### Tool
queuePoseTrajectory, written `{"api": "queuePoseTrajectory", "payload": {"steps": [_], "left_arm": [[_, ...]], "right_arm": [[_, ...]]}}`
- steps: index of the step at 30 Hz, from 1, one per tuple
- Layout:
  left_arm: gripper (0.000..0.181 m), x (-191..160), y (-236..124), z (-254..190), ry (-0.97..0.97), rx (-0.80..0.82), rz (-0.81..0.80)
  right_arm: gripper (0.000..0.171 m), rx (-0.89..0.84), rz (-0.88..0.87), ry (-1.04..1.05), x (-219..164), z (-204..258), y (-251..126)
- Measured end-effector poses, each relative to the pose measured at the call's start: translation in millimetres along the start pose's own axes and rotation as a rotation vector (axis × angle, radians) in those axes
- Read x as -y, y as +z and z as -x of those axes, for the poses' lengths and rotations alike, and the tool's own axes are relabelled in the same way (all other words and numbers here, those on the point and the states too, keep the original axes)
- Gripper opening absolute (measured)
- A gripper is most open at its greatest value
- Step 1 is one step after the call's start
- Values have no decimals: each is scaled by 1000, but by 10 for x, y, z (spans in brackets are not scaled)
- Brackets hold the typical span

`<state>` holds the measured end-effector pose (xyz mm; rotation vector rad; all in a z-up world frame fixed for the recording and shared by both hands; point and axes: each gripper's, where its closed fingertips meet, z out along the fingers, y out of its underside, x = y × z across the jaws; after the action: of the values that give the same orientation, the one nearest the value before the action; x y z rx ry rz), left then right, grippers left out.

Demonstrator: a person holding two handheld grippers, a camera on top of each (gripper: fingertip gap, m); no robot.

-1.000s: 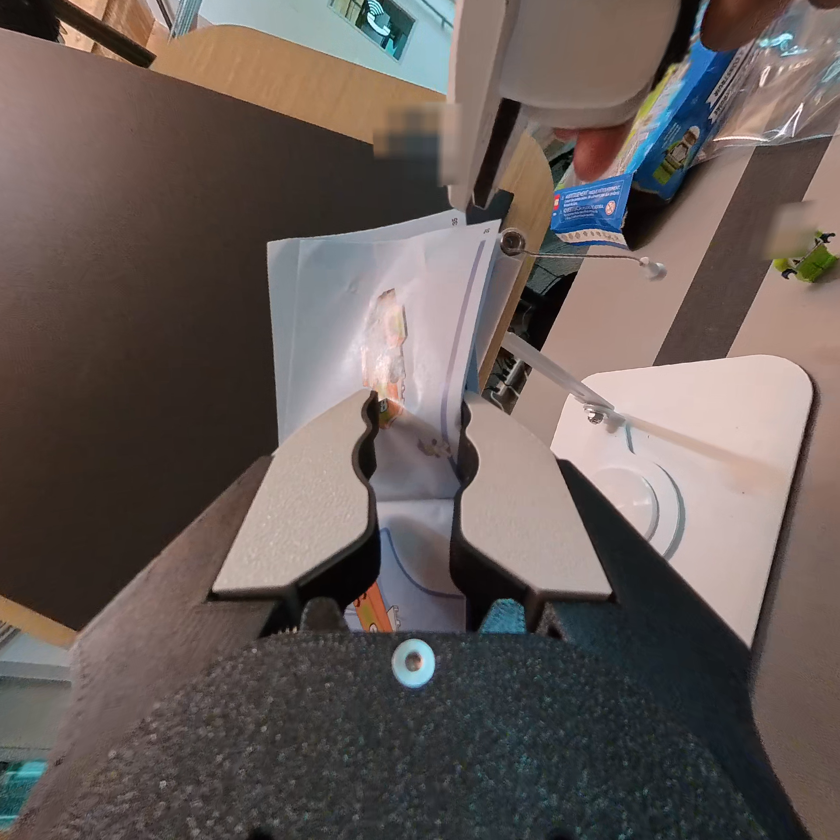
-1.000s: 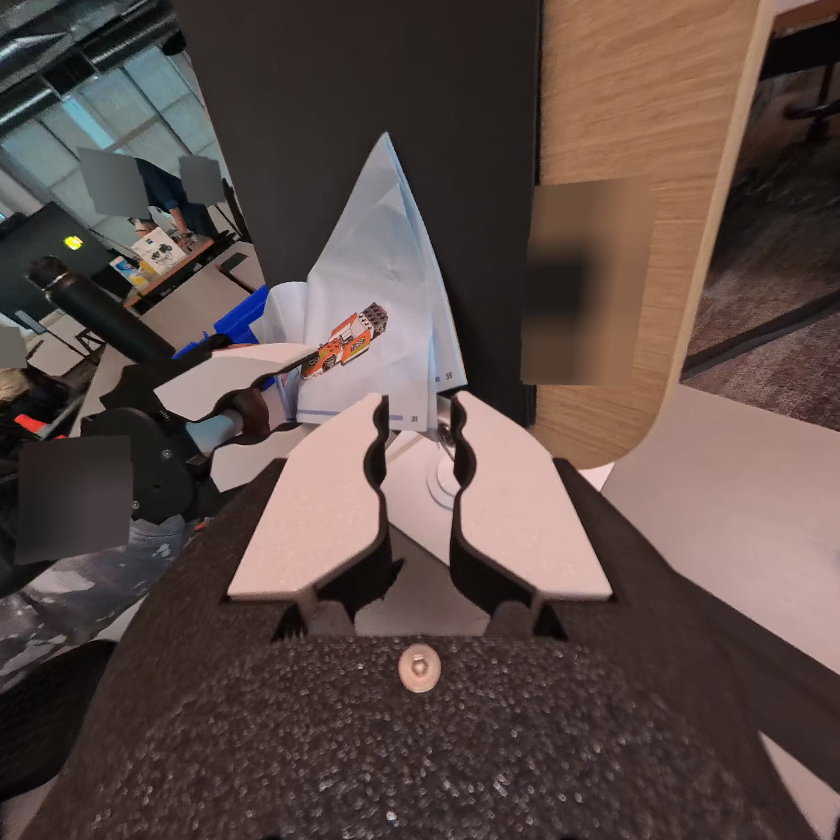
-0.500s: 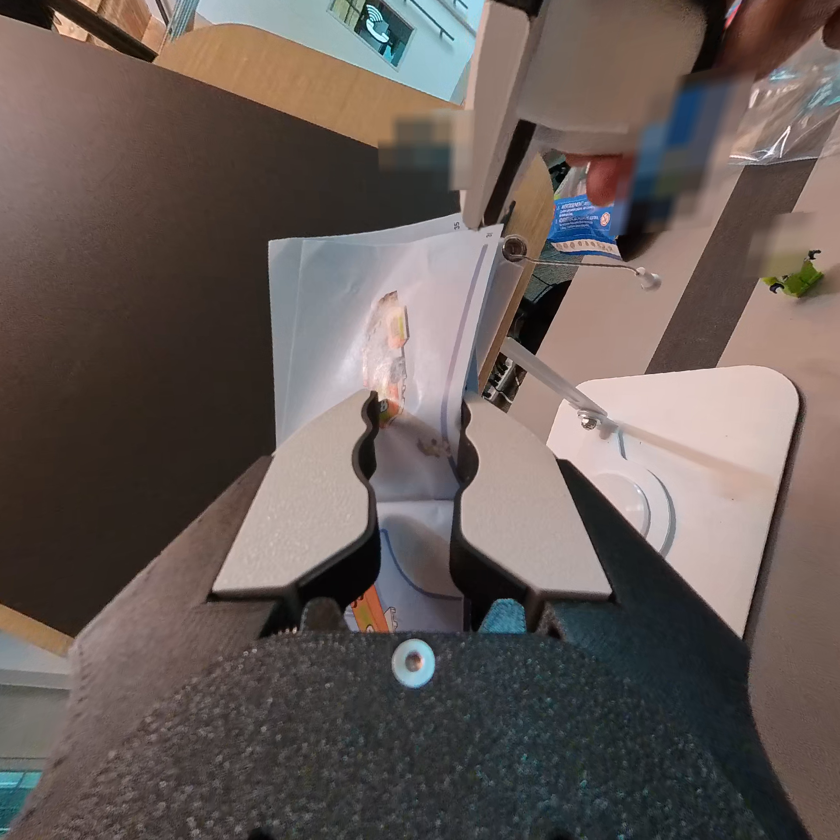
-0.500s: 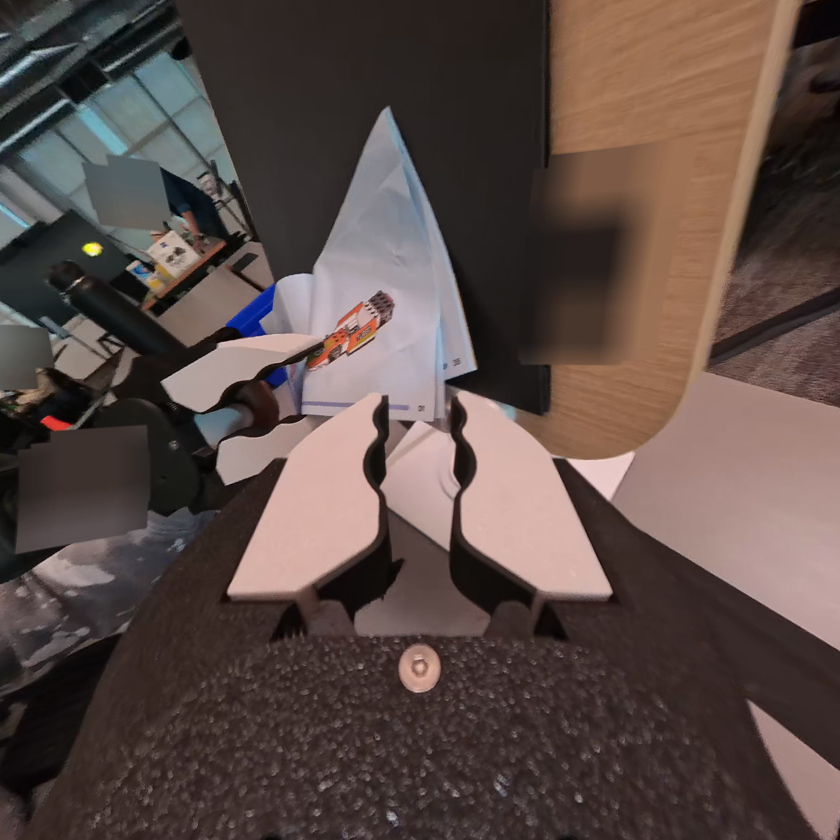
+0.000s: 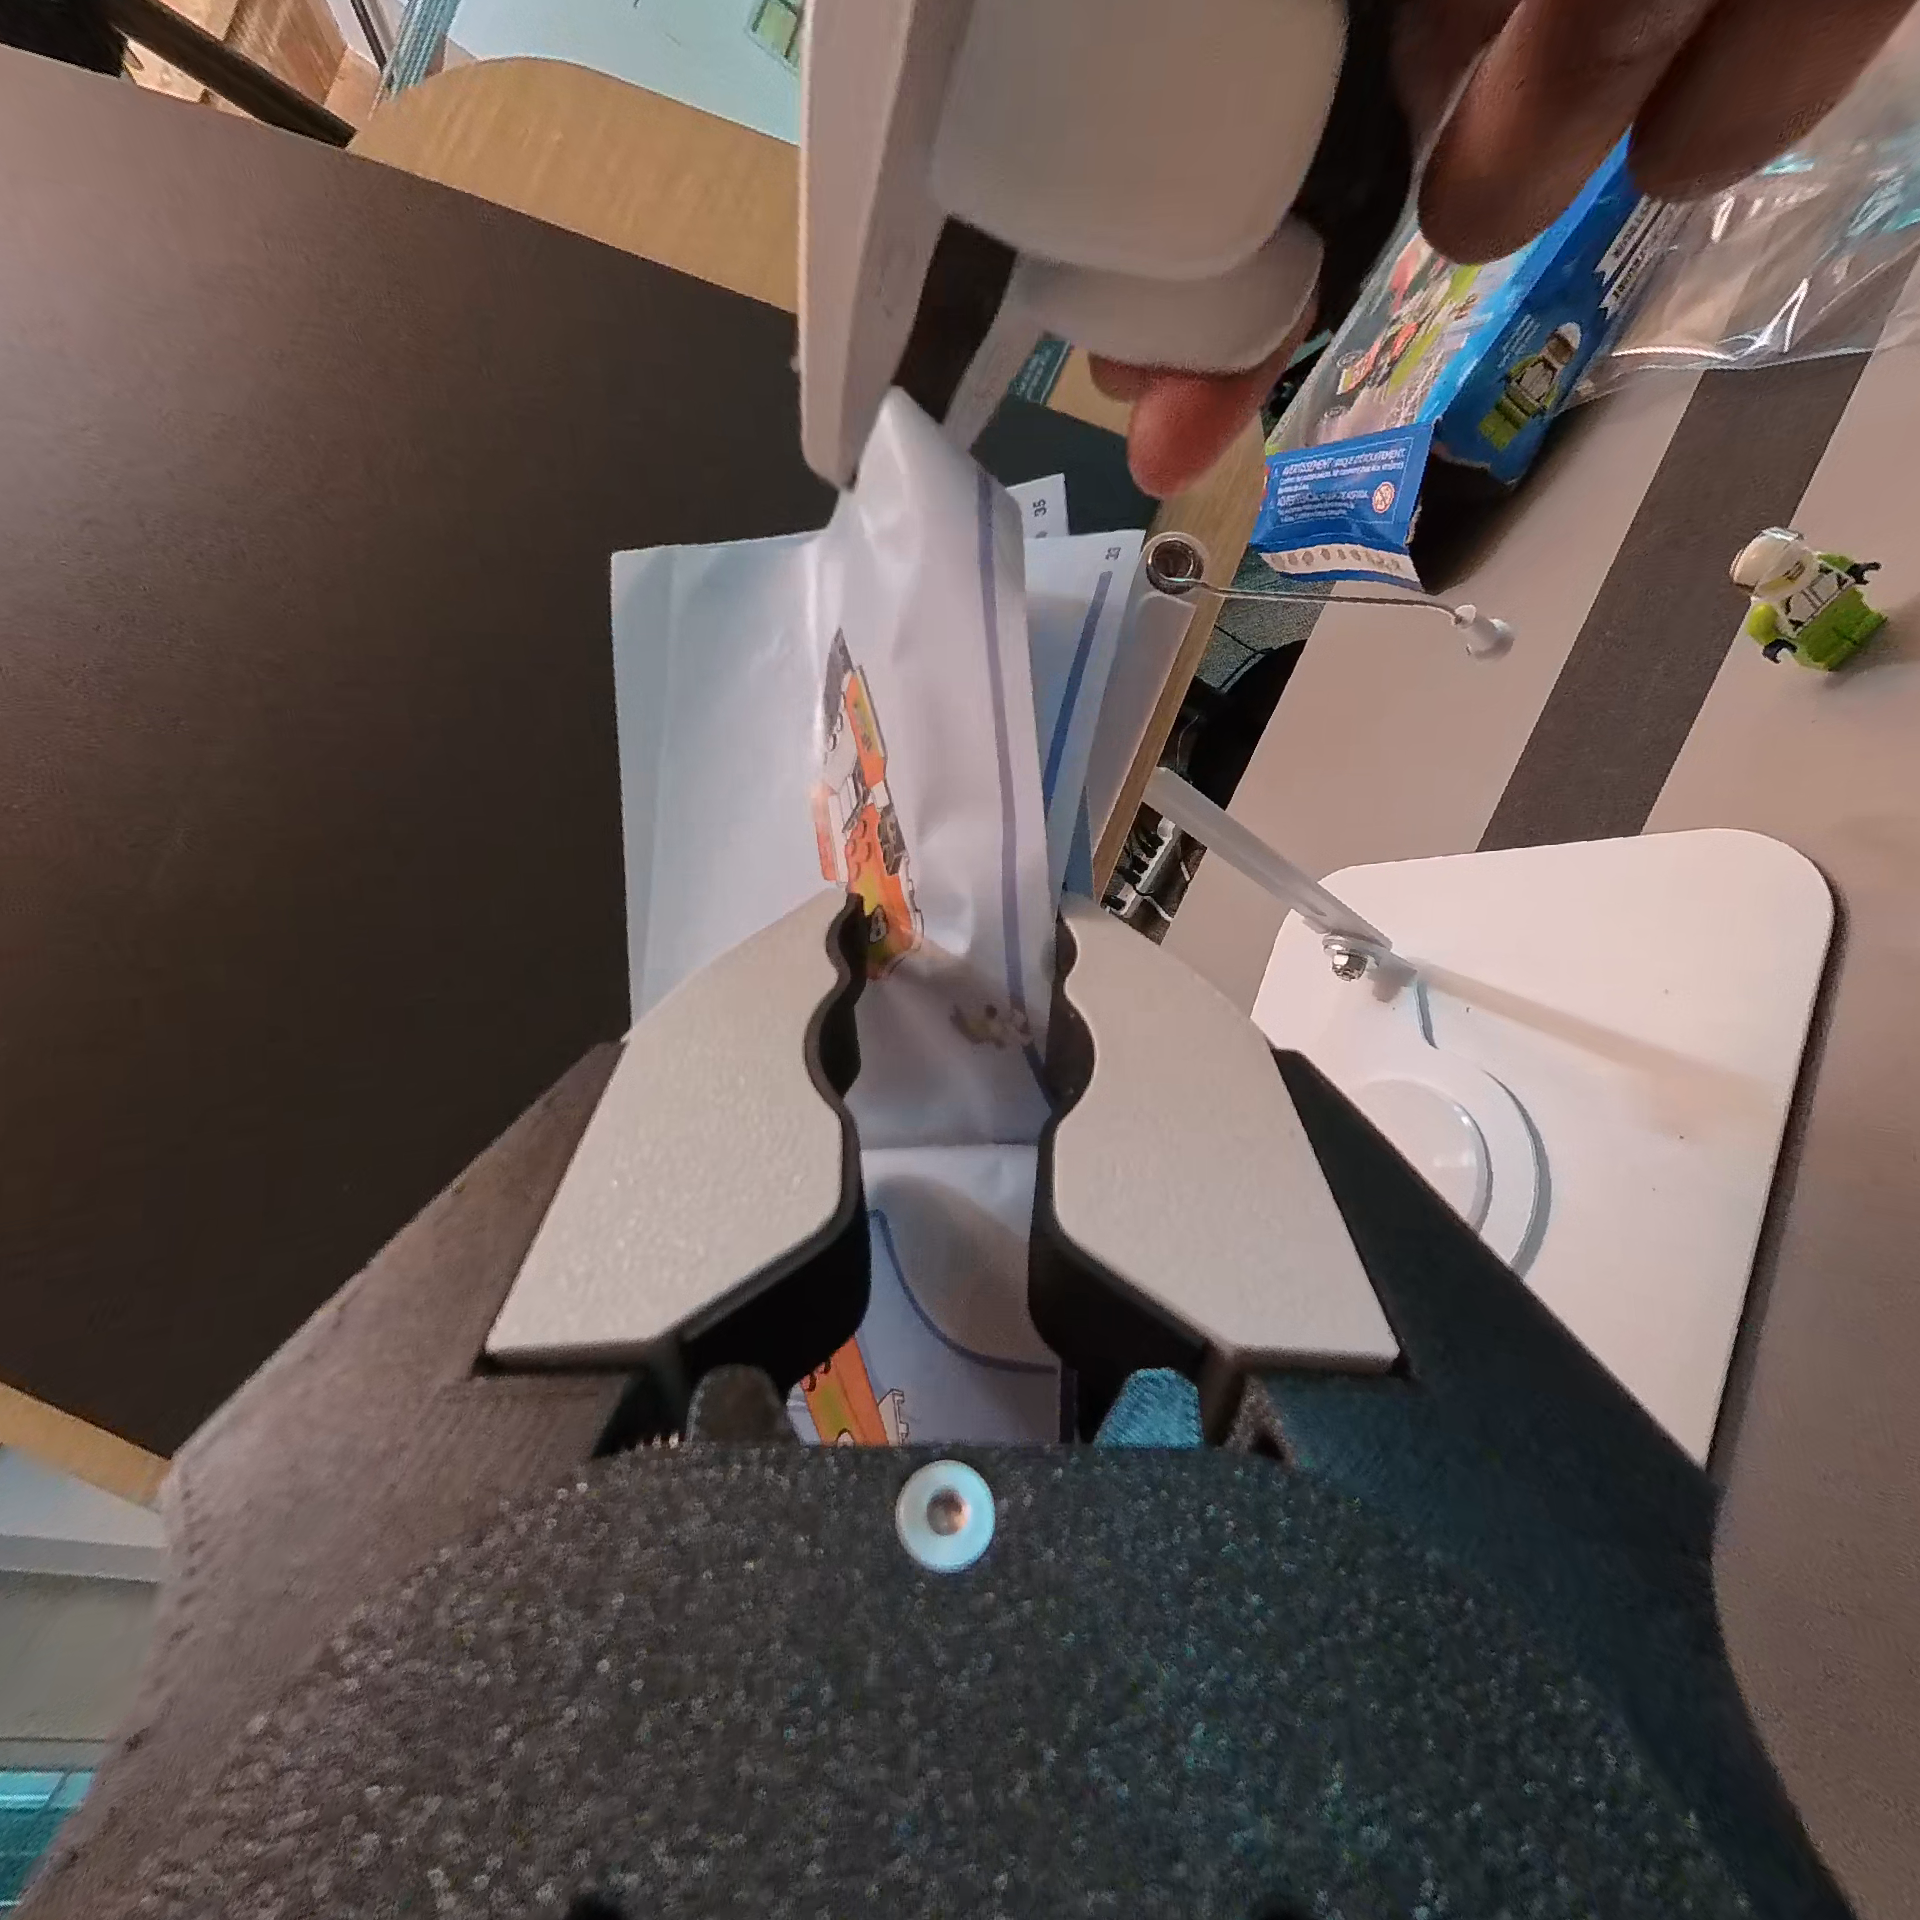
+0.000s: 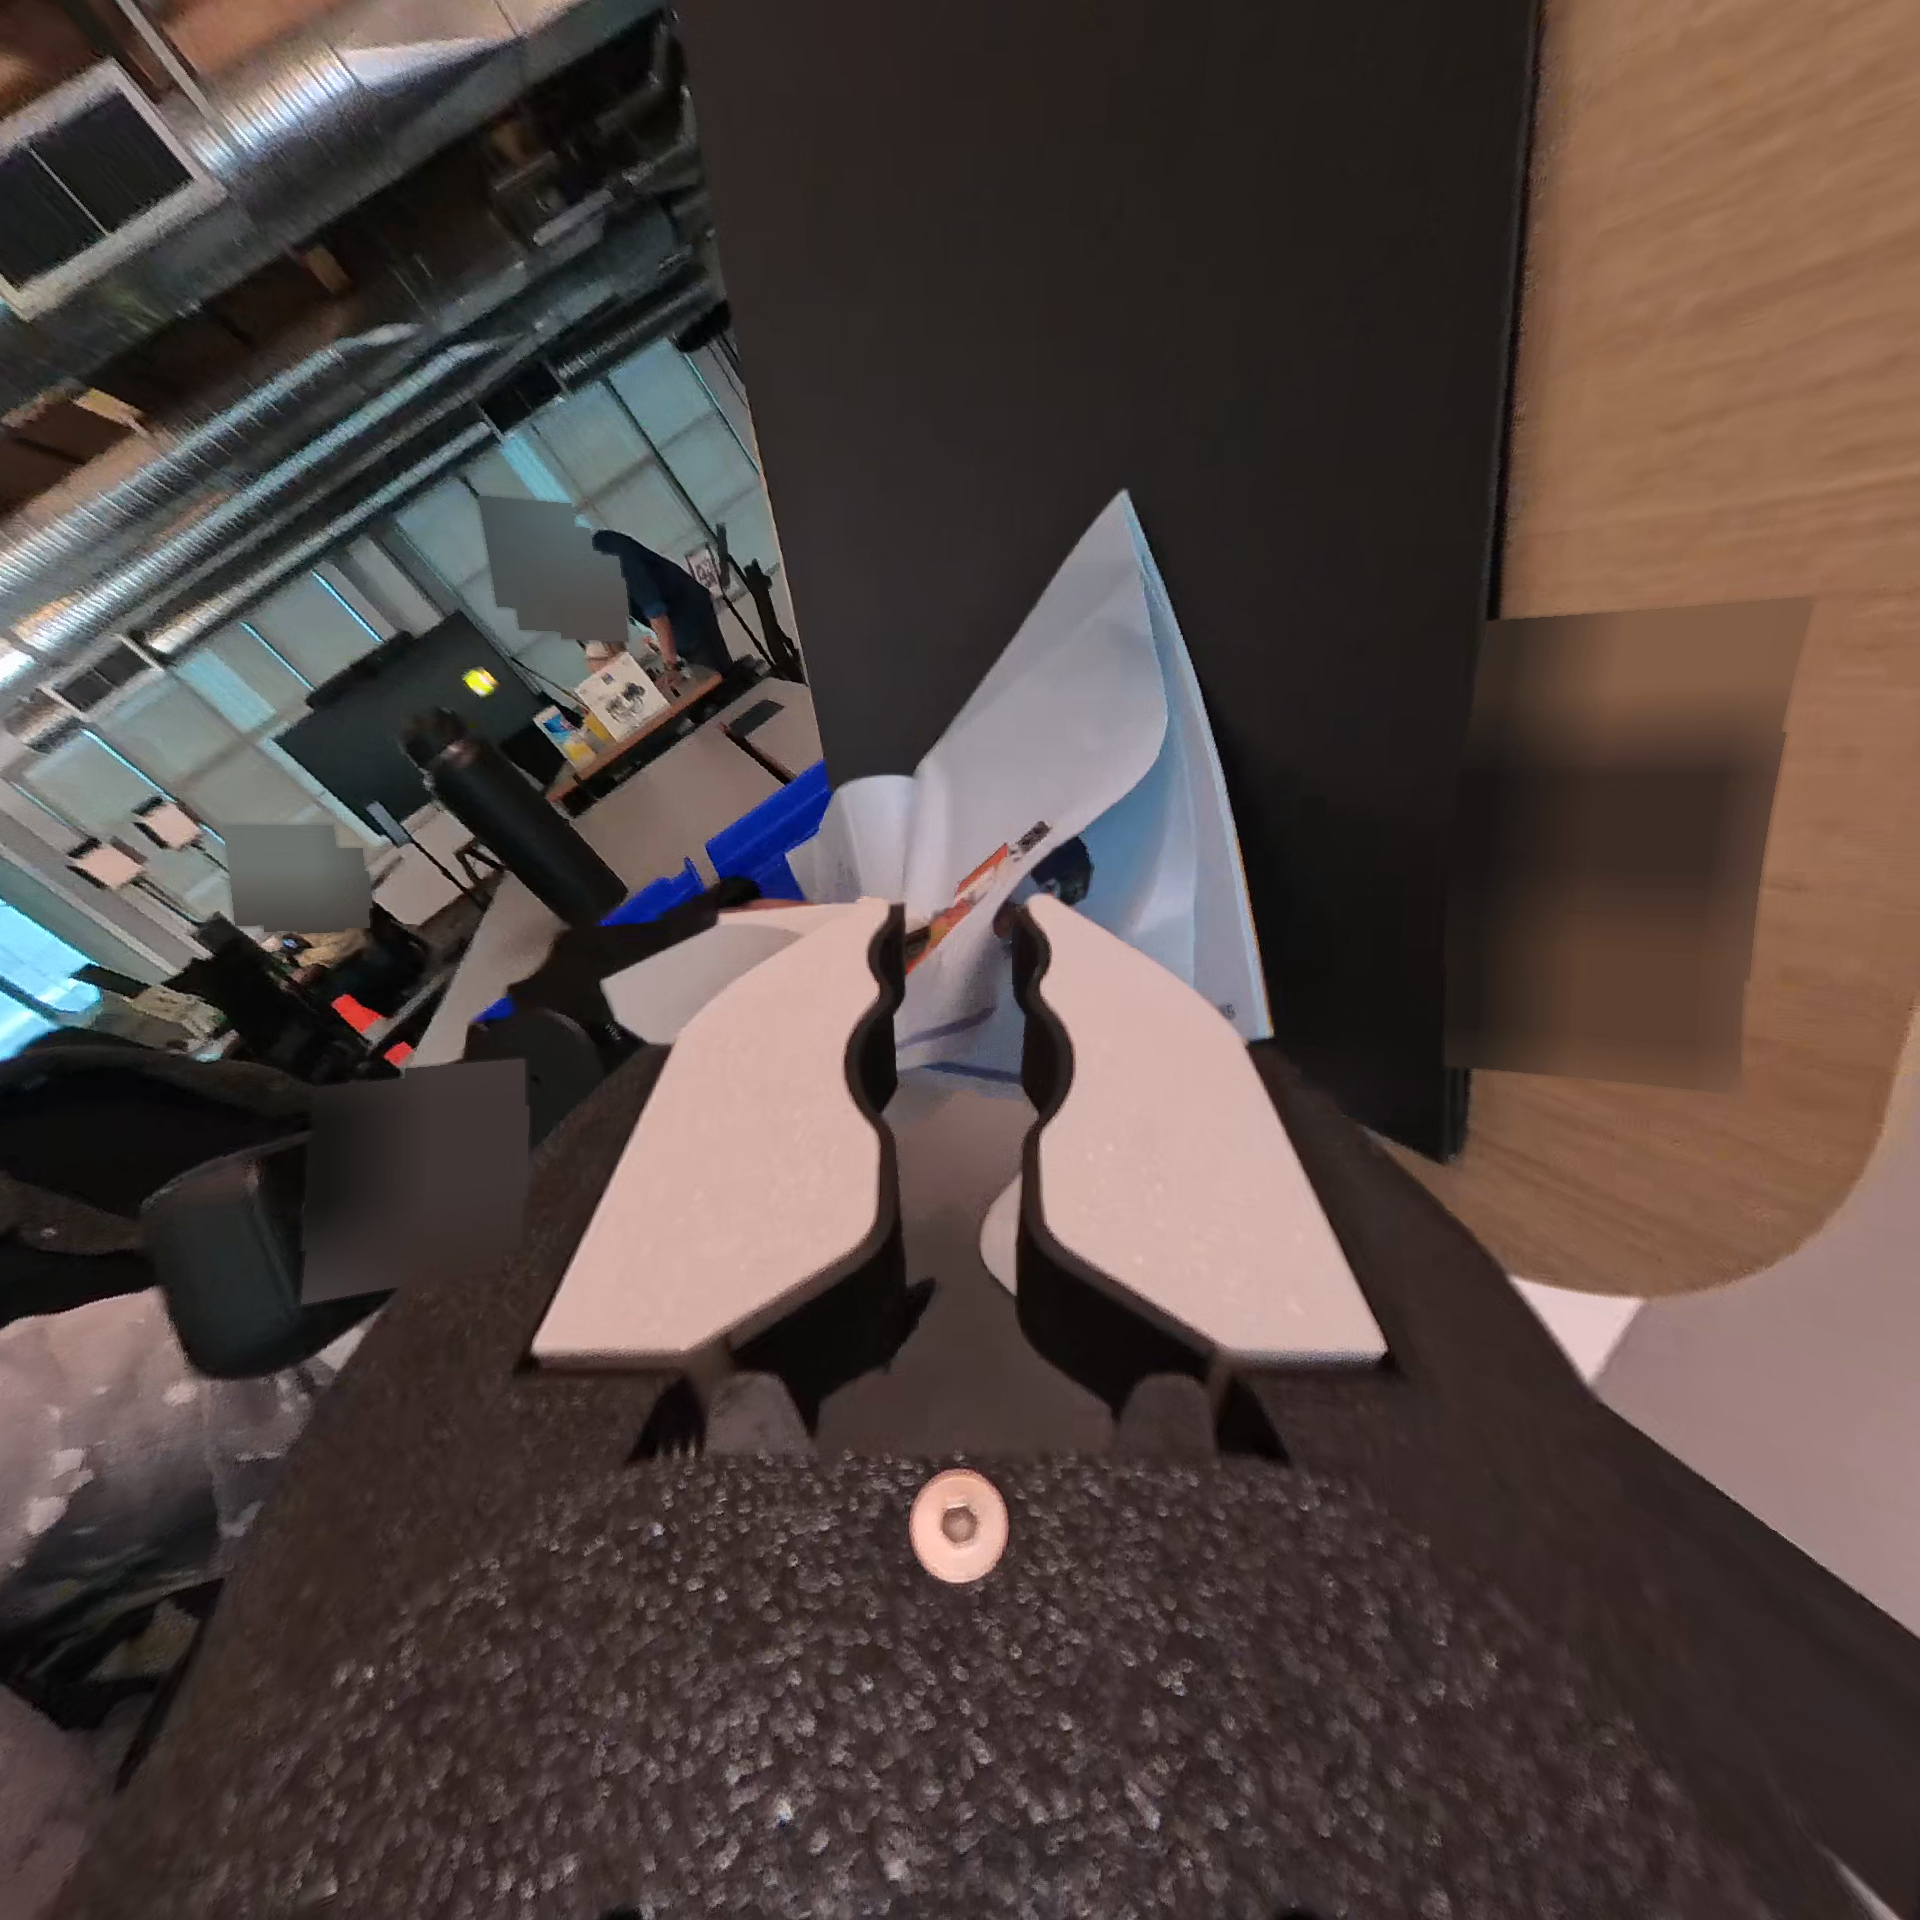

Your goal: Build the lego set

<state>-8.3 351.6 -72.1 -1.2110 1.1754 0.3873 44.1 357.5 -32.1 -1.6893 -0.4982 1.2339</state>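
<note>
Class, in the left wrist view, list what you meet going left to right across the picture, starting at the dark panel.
Dark panel → instruction booklet → white stand base → green minifigure.

the left hand-held gripper (image 5: 951,935) points toward 12 o'clock, fingers a narrow gap apart. the right hand-held gripper (image 5: 904,436) comes down from 12 o'clock, a hand (image 5: 1455,177) wrapped round its body, its tips nearly together. whether either is clamped is unclear.
</note>
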Motion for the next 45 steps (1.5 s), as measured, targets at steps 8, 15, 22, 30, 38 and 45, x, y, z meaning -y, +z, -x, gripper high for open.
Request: {"api": "queuePoseTrajectory", "payload": {"steps": [8, 15, 22, 30, 38, 45], "left_arm": [[32, 0, 2, 0, 5, -2, -4], [36, 16, -19, 40, -8, -2, -13], [43, -47, -220, -33, -43, -15, 9], [35, -476, -590, -143, -398, -111, 120], [58, -899, -919, -202, -1096, -197, 67], [80, -947, -733, -683, -1686, -478, -18]], "right_arm": [[15, -30, 177, -122, -48, -32, 139], [0, -24, 210, -173, 16, 8, 217], [0, -102, 168, -216, 176, -64, 241], [0, -135, 158, -244, 306, -87, 270], [0, -160, 170, -280, 356, -53, 293], [0, -161, 160, -262, 363, -60, 292]]}}
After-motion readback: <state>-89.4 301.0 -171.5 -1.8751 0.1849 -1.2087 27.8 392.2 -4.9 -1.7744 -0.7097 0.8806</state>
